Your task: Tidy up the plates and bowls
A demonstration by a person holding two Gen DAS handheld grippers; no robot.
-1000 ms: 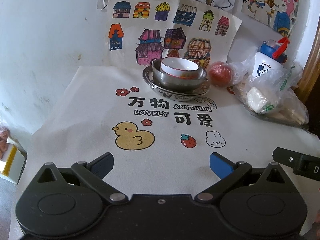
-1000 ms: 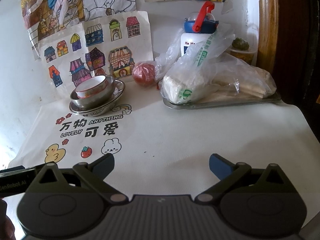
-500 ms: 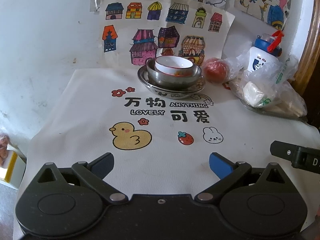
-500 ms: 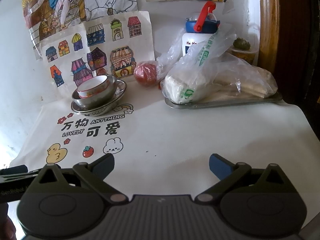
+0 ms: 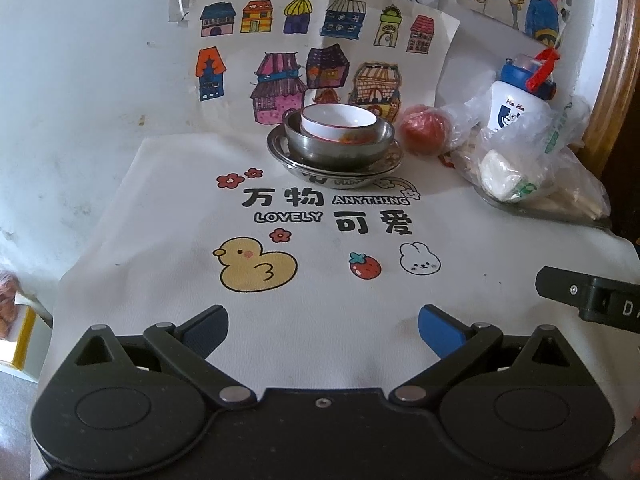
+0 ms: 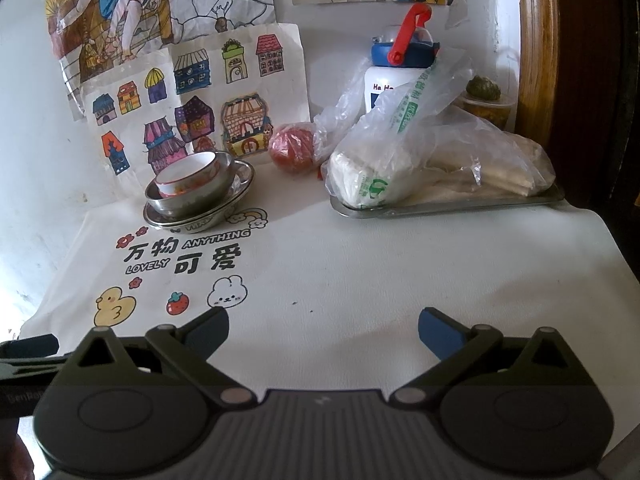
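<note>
- While you hold both tongs low over the table (image 5: 160, 208), the left tongs (image 5: 323, 322) and right tongs (image 6: 323, 322) gape wide, gripping nothing.
- Ahead of your left tongs sits one stack: one white bowl (image 5: 339, 121) nested in one steel bowl (image 5: 338, 148), on steel plates (image 5: 334, 170); two rims seem visible, though you cannot be sure.
- From your right tongs, that stack lies ahead and left.
- One red fruit (image 5: 424, 130), one bottle (image 5: 516, 96) and one tray (image 6: 448, 204) of bagged food sit right of it.

White wall (image 5: 80, 60), children's drawings (image 5: 312, 52), wooden frame (image 6: 536, 40)
</note>
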